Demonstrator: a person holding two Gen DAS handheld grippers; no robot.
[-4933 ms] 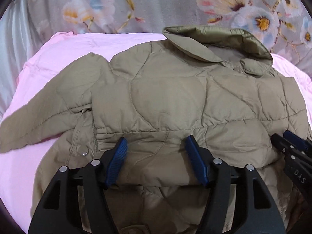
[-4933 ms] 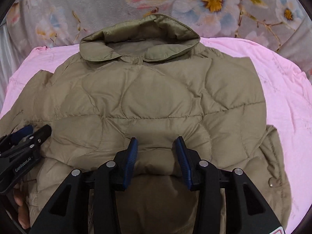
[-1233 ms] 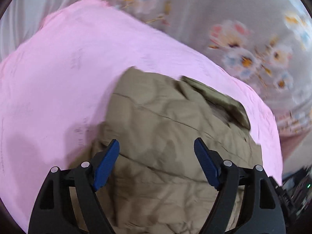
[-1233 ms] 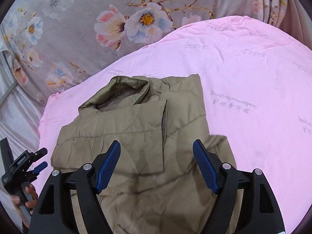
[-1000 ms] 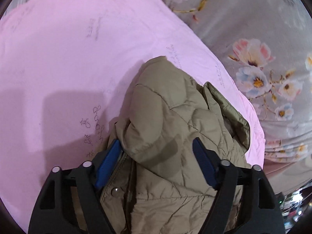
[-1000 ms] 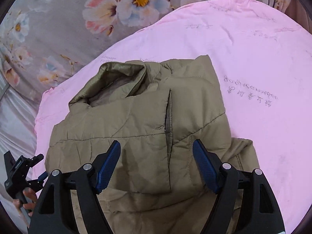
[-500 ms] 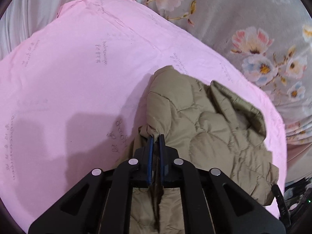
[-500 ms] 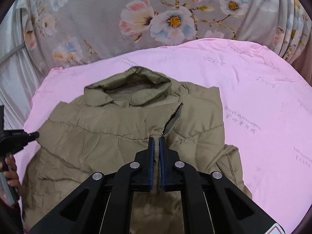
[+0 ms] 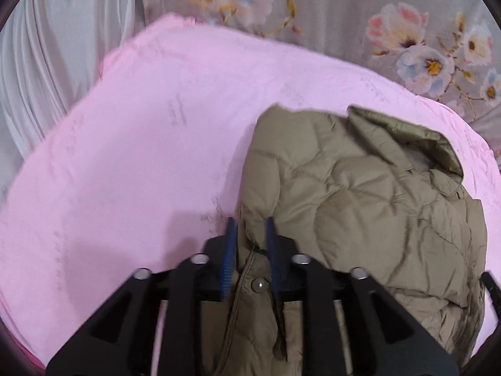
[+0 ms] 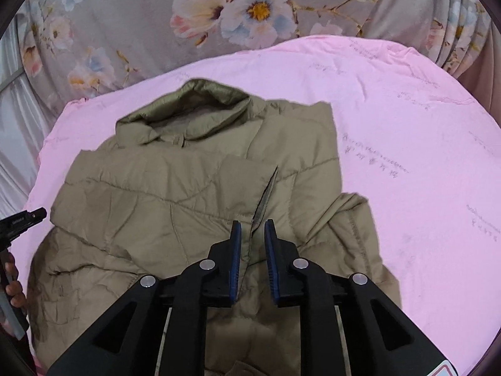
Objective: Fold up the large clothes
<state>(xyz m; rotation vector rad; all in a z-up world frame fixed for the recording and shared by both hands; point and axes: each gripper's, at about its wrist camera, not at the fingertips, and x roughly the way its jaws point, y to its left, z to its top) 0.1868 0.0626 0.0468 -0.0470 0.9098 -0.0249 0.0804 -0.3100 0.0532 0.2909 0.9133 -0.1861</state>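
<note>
An olive quilted jacket [image 9: 360, 206] lies on a pink sheet [image 9: 131, 163], sleeves folded in over the body, collar at the far end. My left gripper [image 9: 250, 228] is shut on a fold of the jacket's left edge, next to a snap button [image 9: 258, 284]. The jacket also shows in the right wrist view [image 10: 175, 200], with the collar [image 10: 188, 109] at the top. My right gripper [image 10: 252, 230] is shut on the thin edge of the folded-over panel [image 10: 264, 197] near the jacket's middle. The left gripper's tip [image 10: 23, 217] shows at the left edge.
The pink sheet [image 10: 407, 144] covers a bed that spreads wide to the left and right of the jacket. A grey floral curtain [image 10: 250, 9] hangs behind it. White drapes [image 9: 56, 56] hang at the far left.
Since a second ago both grippers have shut on the jacket, the left on its side edge, the right on the folded panel's edge. Both jaws now stand slightly wider than half a second ago.
</note>
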